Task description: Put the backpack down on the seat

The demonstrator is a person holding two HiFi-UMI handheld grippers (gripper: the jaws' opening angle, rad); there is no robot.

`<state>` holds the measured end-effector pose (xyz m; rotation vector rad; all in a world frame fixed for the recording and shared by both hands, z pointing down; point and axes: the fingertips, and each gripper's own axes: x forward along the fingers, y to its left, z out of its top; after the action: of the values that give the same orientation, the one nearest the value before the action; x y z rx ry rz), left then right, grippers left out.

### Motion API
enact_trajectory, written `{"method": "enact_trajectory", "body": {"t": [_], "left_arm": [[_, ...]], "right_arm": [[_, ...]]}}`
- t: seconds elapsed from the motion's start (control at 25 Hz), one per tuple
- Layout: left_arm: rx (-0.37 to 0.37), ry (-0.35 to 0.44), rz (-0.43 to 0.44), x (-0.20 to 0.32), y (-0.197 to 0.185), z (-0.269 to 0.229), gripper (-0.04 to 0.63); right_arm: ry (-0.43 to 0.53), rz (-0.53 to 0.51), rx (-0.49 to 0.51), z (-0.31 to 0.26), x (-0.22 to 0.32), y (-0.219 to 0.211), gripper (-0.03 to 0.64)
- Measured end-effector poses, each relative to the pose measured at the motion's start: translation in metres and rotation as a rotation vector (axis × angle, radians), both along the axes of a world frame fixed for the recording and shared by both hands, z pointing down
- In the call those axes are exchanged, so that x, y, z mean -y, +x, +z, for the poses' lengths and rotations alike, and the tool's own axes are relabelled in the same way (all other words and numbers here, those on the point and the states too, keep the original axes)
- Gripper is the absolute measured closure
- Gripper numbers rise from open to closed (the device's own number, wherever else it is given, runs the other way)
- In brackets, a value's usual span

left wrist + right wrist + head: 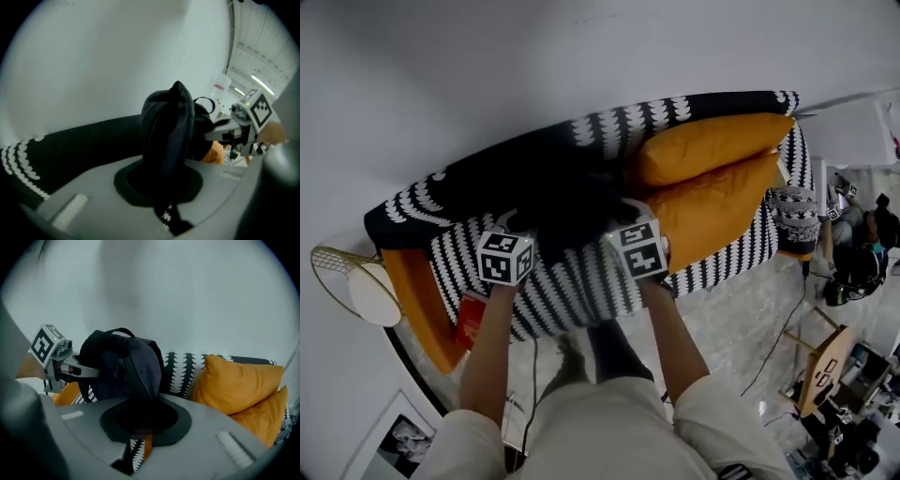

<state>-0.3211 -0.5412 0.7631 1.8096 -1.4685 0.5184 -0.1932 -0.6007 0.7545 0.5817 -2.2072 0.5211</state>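
Backpack [572, 202] was held upright, long axis vertical, over the striped seat [581, 291]. Left gripper [164, 187] and right gripper [143, 420] were each pinched on its dark fabric, one per side, equally near. Contact with the seat could not be told.

left hand-held gripper [165, 190]: clamped | right hand-held gripper [140, 425]: clamped | forearms [487, 342]: outstretched

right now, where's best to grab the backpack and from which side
Pinch the soft upper fabric of the backpack from both flanks, as the left gripper and right gripper do: it is upright and limp, so a one-sided hold would likely sag.
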Motion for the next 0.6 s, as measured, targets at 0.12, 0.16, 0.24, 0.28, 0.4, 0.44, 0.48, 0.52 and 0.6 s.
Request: {"method": "enact_trajectory", "body": {"t": [0.12,0.16,0.24,0.28,0.4,0.44,0.48,0.52,0.6], "left_arm": [[-0.001,-0.024,0.011,0.007,-0.003,0.023,0.575],[-0.001,-0.032,0.012,0.01,-0.003,0.029,0.574],[0.005,-0.044,0.018,0.016,-0.001,0.039,0.574],[0.013,-0.048,0.025,0.018,0.0,0.043,0.574],[0.045,-0.065,0.056,0.024,0.005,0.057,0.568],[0.051,-0.074,0.065,0.027,0.005,0.061,0.564],[0.054,-0.084,0.073,0.029,0.005,0.065,0.554],[0.055,-0.095,0.081,0.03,0.004,0.067,0.544],[0.059,-0.114,0.093,0.031,0.002,0.07,0.53]], "right_arm": [[0.012,-0.01,-0.035,0.02,0.007,-0.001,0.575],[0.016,-0.011,-0.047,0.026,0.01,-0.001,0.574],[0.018,0.001,-0.075,0.035,0.016,0.003,0.568],[0.021,0.007,-0.092,0.04,0.019,0.004,0.565],[0.047,-0.005,-0.163,0.055,0.024,0.009,0.548],[0.056,-0.012,-0.188,0.059,0.026,0.01,0.54],[0.065,-0.016,-0.212,0.063,0.029,0.01,0.54],[0.075,-0.019,-0.235,0.066,0.032,0.009,0.538],[0.103,-0.03,-0.279,0.069,0.037,0.006,0.523]]}}
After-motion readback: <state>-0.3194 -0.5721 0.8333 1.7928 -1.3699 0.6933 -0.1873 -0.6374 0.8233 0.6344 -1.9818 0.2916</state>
